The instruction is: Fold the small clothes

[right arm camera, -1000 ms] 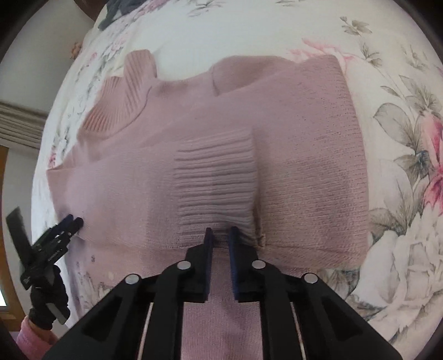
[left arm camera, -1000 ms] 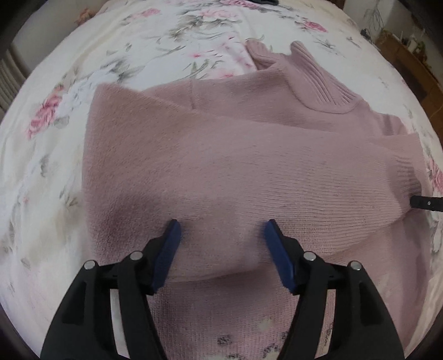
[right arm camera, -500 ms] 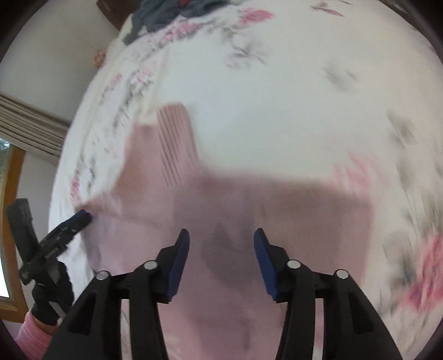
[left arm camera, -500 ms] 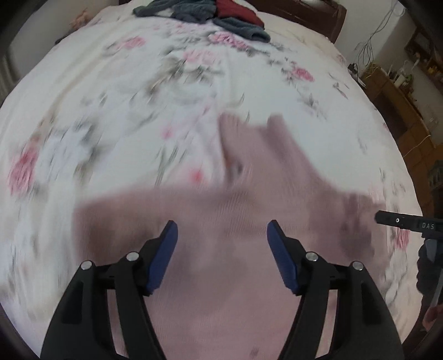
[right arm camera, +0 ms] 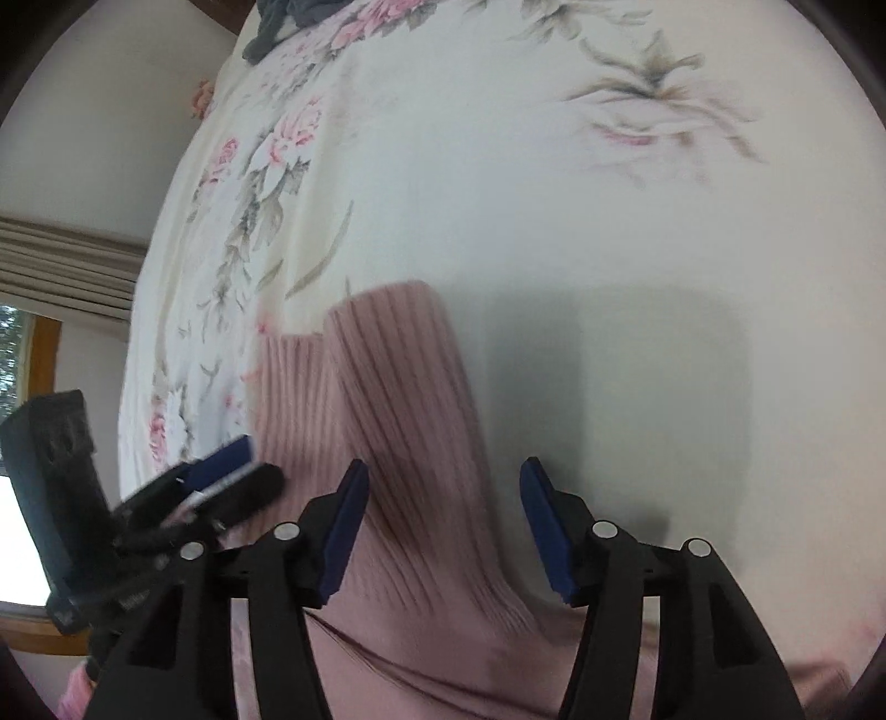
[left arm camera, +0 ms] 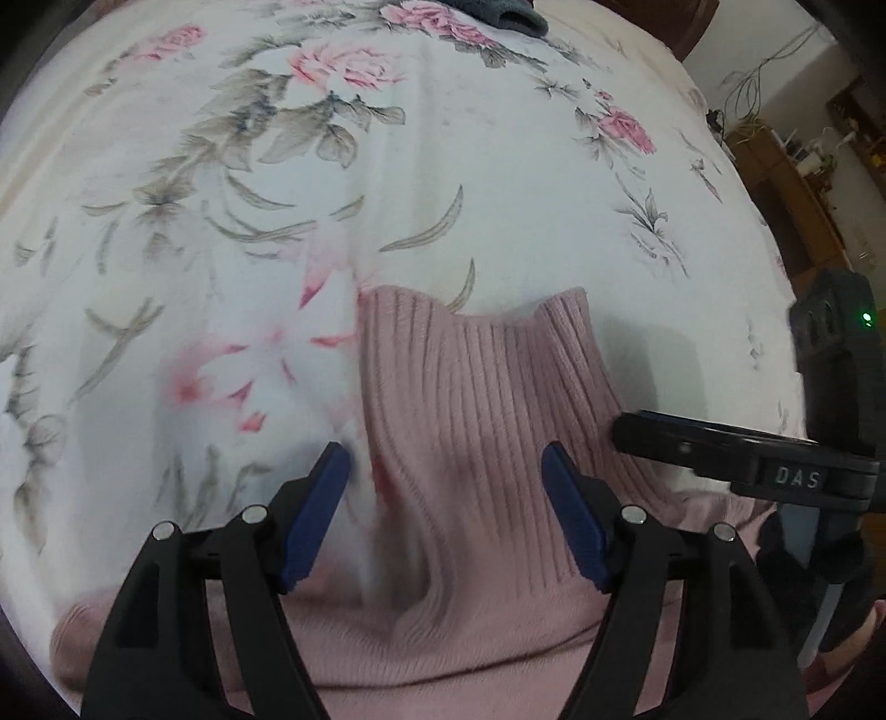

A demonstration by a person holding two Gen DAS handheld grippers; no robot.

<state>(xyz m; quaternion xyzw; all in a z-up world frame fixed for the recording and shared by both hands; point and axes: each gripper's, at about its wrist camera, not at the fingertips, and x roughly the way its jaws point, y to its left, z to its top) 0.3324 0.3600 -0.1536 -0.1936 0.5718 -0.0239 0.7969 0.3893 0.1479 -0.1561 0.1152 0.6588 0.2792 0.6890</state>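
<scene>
A: The place is a bedroom in a home. A bed (left arm camera: 387, 183) spread with a white sheet printed with pink roses and grey-green leaves fills both views.

B: And around the bed?

A: At its far end lies a heap of dark clothes (right arm camera: 288, 16). Beyond its right side stands a wooden cabinet (left arm camera: 797, 188) with small items on top and cables (left arm camera: 758, 77) trailing down a pale wall. Beyond its left side hang beige curtains (right arm camera: 66, 266) above a wood-framed window (right arm camera: 27, 354).
</scene>
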